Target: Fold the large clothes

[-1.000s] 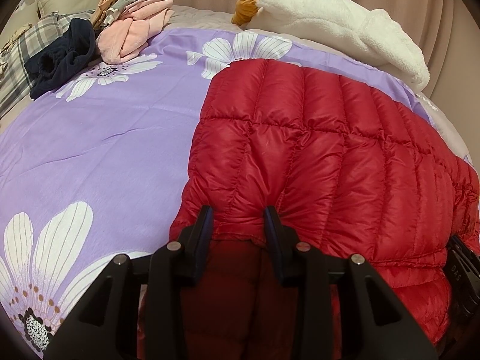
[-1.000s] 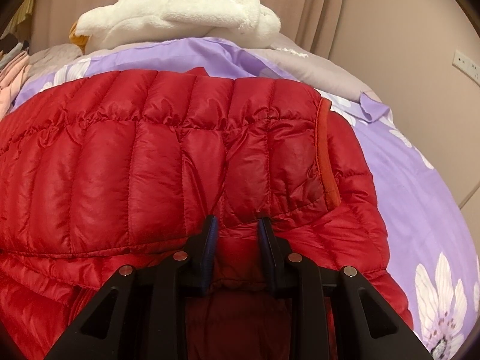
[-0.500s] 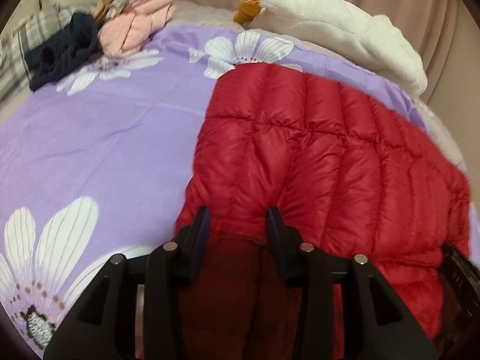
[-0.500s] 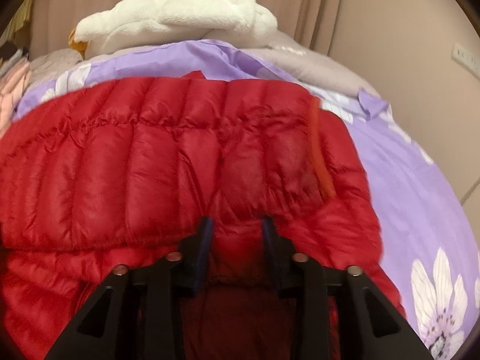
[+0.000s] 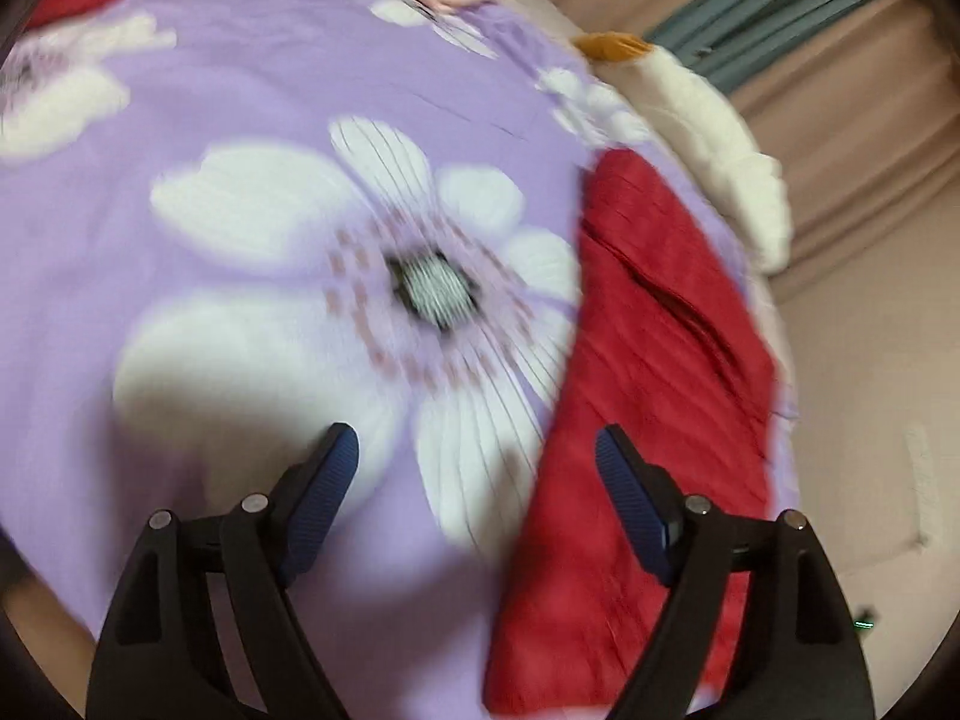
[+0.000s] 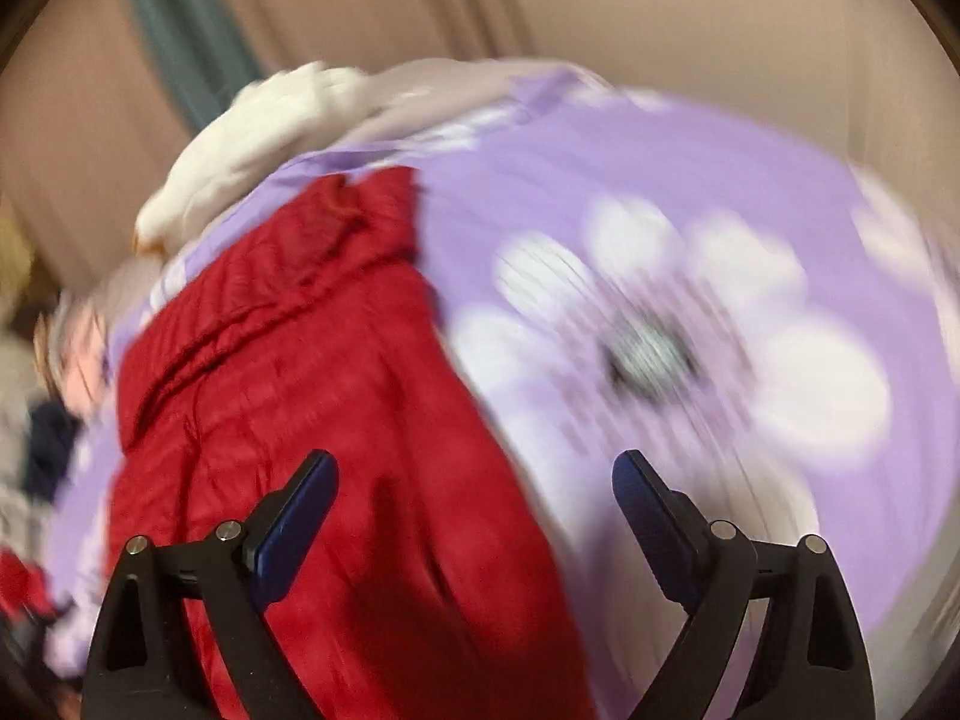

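The red down jacket [image 5: 648, 396] lies folded into a long narrow strip on the purple flowered bed cover [image 5: 240, 120], flat so another fold can follow. The left gripper [image 5: 477, 468] hangs over bare cover just left of it, jaws opening wide, nothing between them; the right gripper [image 6: 474, 492] straddles the strip's right edge, likewise opening and empty. A white fleece [image 6: 252, 138] sits far behind, out of the way

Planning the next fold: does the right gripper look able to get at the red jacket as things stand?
Probably yes. The right gripper has its jaws opening, nothing between them, and the red jacket lies uncovered on the bedspread just ahead.
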The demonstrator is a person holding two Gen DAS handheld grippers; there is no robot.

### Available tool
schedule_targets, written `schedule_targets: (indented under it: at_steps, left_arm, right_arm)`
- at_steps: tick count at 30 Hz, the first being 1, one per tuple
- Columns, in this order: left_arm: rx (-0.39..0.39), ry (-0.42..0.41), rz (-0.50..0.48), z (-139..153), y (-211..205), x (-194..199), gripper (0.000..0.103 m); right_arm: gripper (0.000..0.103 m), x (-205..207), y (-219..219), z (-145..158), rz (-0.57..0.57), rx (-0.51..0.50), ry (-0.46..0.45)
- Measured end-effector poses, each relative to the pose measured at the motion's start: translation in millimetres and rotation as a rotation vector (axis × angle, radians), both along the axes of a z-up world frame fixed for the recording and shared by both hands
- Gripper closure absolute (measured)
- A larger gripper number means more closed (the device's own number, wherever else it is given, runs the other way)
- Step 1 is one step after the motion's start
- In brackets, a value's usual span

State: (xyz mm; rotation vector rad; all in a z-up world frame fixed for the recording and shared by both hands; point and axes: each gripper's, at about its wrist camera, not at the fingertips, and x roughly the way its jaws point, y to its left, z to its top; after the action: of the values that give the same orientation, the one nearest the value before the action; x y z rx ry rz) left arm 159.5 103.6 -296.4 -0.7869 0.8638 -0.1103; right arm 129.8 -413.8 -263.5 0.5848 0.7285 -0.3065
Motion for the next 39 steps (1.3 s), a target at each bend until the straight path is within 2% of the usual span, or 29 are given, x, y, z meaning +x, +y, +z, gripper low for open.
schedule_targets:
  at_steps: [2,4,6,7,9,10,11,14,15,16,17,18,20,23,26,28,30,32,35,39]
  left_arm:
    - [-0.174,0.015,-0.092,-12.7,-15.8,-16.2,0.021]
    - [-0.265,0.008,-0.150,-20.6,-34.0,-26.9,0.021]
    - [-0.300,0.008,-0.153,-21.1,-55.2,-34.0,0.022]
    - [-0.352,0.001,-0.183,-23.4,-66.5,-34.6,0.022]
    - [-0.510,0.024,-0.290,-33.7,-96.6,-25.4,0.022]
    - [-0.545,0.046,-0.313,-37.3,-106.6,-20.2,0.022]
    - [-0.532,0.055,-0.307,-39.2,-117.1,-13.7,0.022]
    - [-0.436,0.002,-0.262,-31.7,-130.7,-0.5,0.032]
    - [-0.413,-0.004,-0.249,-31.6,-131.9,7.1,0.042]
    - [-0.357,0.006,-0.220,-33.8,-133.4,14.8,0.052]
    - [-0.247,0.031,-0.177,-36.0,-135.7,21.3,0.071]
    - [-0.193,0.028,-0.163,-37.4,-138.4,22.9,0.078]
    - [-0.120,-0.017,-0.160,-36.1,-145.7,21.6,0.081]
    - [0.090,-0.063,-0.162,-21.7,-168.1,16.0,0.084]
    - [0.330,-0.126,-0.139,1.1,-186.4,10.1,0.086]
    - [0.412,-0.197,-0.127,16.3,-190.3,5.3,0.088]
    - [0.469,-0.273,-0.094,34.8,-189.9,-4.5,0.089]
    - [0.515,-0.334,-0.078,54.5,-184.4,-10.6,0.089]
    - [0.552,-0.416,-0.051,82.0,-176.9,-31.2,0.089]
    - [0.602,-0.481,-0.008,112.5,-179.3,-48.0,0.089]
  right_arm:
    - [0.011,-23.0,-6.9,-13.7,-0.058,0.173,-0.038]
    - [0.011,-44.6,-1.7,-19.5,-0.081,0.286,-0.120]
    - [0.011,-46.8,12.6,-19.3,-0.055,0.354,-0.149]
    - [0.011,-44.7,19.7,-18.2,-0.030,0.368,-0.151]
    - [0.011,-34.1,40.0,-13.4,0.042,0.365,-0.157]
    - [0.011,-27.5,48.8,-13.9,0.077,0.378,-0.157]
    - [0.011,-18.3,57.9,-16.3,0.116,0.408,-0.157]
    - [0.011,4.5,74.9,-26.4,0.167,0.445,-0.149]
    - [0.013,11.5,78.7,-28.7,0.171,0.417,-0.140]
    - [0.017,16.5,82.1,-28.5,0.173,0.377,-0.141]
    - [0.031,20.7,87.0,-27.6,0.171,0.307,-0.141]
    - [0.052,21.8,90.0,-28.2,0.164,0.244,-0.123]
    - [0.074,23.8,90.0,-33.8,0.142,0.161,-0.091]
    - [0.086,21.2,78.6,-40.8,0.143,0.181,-0.118]
    - [0.087,18.8,78.7,-31.9,0.144,0.165,-0.100]
    - [0.088,16.9,86.5,-17.6,0.159,0.085,-0.098]
    - [0.088,9.3,91.9,-1.7,0.180,0.012,-0.125]
    - [0.089,1.9,93.8,17.4,0.198,-0.011,-0.185]
    - [0.089,-13.9,100.0,53.1,0.223,-0.071,-0.281]
    - [0.089,-32.6,112.7,99.3,0.259,-0.174,-0.393]
